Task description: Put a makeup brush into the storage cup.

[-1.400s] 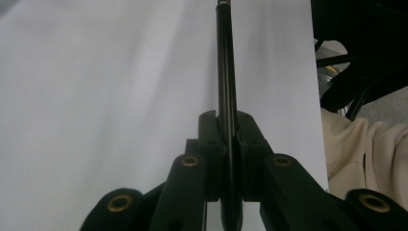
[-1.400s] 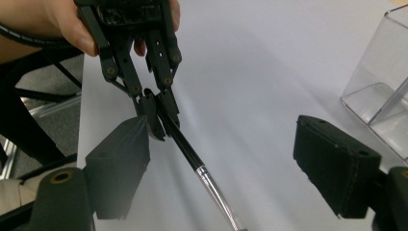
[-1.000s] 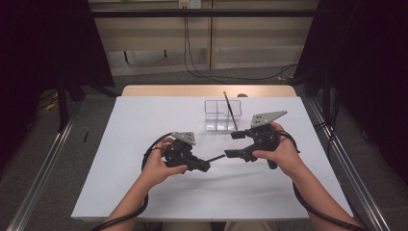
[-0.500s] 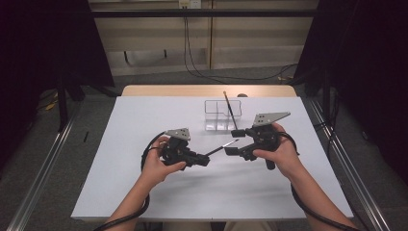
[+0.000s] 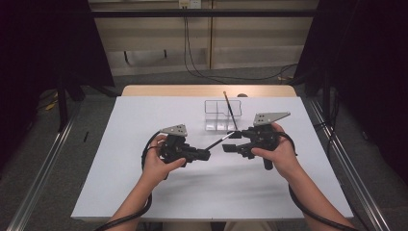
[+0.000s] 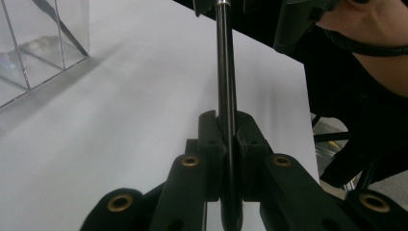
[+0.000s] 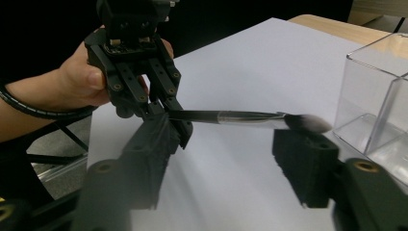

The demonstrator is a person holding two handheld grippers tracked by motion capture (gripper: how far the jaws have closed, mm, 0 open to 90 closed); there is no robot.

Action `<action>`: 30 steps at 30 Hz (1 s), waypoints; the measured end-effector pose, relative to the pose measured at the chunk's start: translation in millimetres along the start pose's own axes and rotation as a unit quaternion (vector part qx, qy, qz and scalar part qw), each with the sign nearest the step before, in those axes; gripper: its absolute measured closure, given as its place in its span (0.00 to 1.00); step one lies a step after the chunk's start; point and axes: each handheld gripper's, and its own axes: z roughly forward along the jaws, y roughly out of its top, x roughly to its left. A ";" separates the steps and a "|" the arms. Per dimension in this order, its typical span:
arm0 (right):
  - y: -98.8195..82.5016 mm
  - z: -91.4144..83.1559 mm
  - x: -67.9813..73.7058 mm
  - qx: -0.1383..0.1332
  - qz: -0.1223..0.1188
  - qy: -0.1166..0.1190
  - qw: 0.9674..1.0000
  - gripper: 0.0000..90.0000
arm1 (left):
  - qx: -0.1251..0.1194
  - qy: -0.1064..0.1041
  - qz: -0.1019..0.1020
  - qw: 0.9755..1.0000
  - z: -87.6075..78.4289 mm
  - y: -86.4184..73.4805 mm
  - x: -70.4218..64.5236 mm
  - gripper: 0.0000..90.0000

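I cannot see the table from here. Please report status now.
Left gripper shut on brush handle. Right gripper open, jaws just closing around brush tip, not pressing. Clear box behind holds second brush. Nothing in the way.

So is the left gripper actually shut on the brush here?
Yes, shut on it: in the left gripper view the left gripper has both pads pressed against the black handle of the brush, with no gap showing.

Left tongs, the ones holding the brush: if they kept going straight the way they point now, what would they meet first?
Most likely the right tongs. The left tongs point along the brush they clamp, and its bristle end sits between the right tongs' open jaws. Exact depth is unclear, but nothing else lies between.
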 end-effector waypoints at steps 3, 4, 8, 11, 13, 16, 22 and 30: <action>1.3 1.2 0.5 -0.001 0.002 0.006 1.000 0.55 | -0.007 -0.002 -0.001 1.000 0.6 0.6 0.3 0.93; 1.7 2.0 0.8 -0.001 0.002 0.008 1.000 0.57 | -0.008 -0.002 -0.001 1.000 0.9 0.8 0.4 0.93; 4.7 4.5 2.6 -0.003 0.007 0.012 1.000 0.63 | -0.017 -0.004 -0.004 1.000 3.6 0.7 -0.1 0.93; 7.6 5.6 3.2 -0.008 0.013 0.013 1.000 0.68 | -0.017 -0.007 -0.010 1.000 6.4 0.2 0.1 0.93; 9.0 6.2 3.4 -0.010 0.017 0.013 1.000 0.71 | -0.013 -0.009 -0.011 1.000 8.3 0.1 0.4 0.93; 11.2 7.3 3.4 -0.011 0.025 0.012 1.000 0.75 | -0.006 -0.009 -0.010 1.000 12.3 0.4 -0.5 0.93; 13.3 10.2 1.9 -0.024 0.044 0.013 0.999 0.82 | -0.002 -0.012 -0.011 1.000 20.1 2.2 -3.3 0.93; 15.0 13.0 2.1 -0.031 0.055 0.017 0.998 0.84 | 0.006 -0.015 -0.013 1.000 28.1 0.8 -4.2 0.93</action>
